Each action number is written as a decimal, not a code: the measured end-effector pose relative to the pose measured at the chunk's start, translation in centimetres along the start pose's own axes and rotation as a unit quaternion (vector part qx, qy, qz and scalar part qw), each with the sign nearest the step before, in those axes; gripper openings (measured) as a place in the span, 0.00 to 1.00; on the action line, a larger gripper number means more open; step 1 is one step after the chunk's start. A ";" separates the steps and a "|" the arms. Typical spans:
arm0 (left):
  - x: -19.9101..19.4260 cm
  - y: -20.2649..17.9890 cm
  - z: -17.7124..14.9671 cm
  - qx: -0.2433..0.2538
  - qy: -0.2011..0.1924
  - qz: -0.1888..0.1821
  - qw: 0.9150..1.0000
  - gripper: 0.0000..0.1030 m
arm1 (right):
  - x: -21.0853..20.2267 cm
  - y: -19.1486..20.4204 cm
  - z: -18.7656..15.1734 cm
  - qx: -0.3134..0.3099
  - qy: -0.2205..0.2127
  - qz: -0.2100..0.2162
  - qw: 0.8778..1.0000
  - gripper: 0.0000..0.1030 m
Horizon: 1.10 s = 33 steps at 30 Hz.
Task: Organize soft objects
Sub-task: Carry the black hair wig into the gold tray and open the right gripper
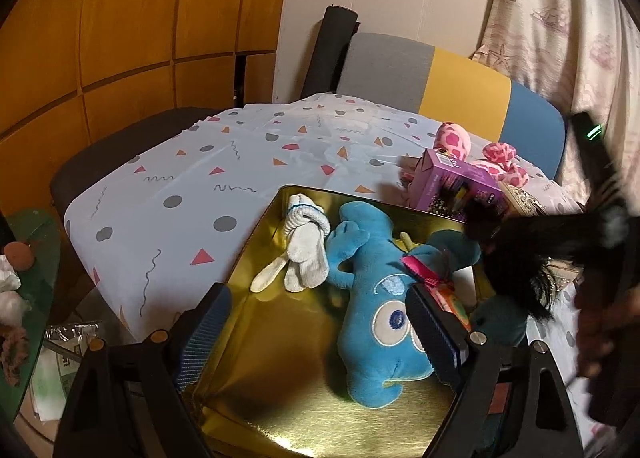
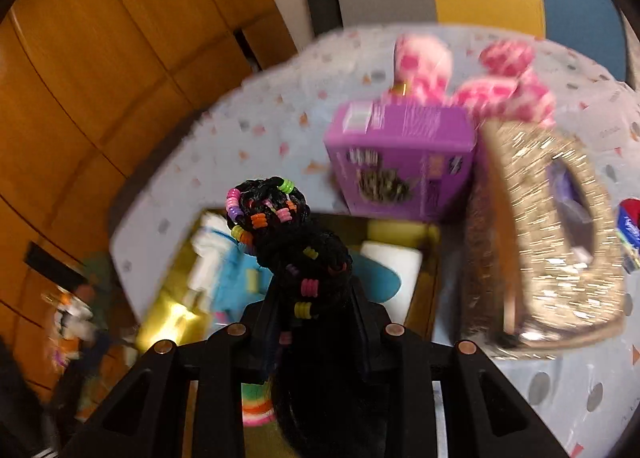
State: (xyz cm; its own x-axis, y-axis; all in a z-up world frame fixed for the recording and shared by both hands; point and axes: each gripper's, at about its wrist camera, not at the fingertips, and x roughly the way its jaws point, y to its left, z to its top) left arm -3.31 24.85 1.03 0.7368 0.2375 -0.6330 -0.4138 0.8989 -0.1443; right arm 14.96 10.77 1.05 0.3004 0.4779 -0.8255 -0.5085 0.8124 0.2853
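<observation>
The right gripper [image 2: 316, 322] clamped a black braided hairpiece [image 2: 296, 242] strung with coloured beads above the gold tin [image 1: 280, 338], where the left gripper [image 1: 320, 334] stood wide open and empty over a blue plush toy [image 1: 372, 298] beside white socks [image 1: 304, 246], a purple box [image 2: 400, 161] beyond.

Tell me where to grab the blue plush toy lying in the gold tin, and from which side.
Grip the blue plush toy across its narrow middle, above the eyes, coming from above. It lies flat in the gold tin with that waist bare, while the white sock bundle crowds one arm.
</observation>
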 end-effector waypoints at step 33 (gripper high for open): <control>-1.7 -1.4 0.4 0.021 -0.013 0.002 1.000 0.87 | -7.4 -3.1 -4.1 -0.044 -0.111 -0.055 0.991 0.65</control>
State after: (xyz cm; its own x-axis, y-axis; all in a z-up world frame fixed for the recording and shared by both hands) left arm -3.75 23.29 2.60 0.7490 0.2507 -0.6133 -0.3945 0.9124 -0.1089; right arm 10.97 3.32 4.28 0.5227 0.4582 -0.7190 -0.5291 0.8356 0.1478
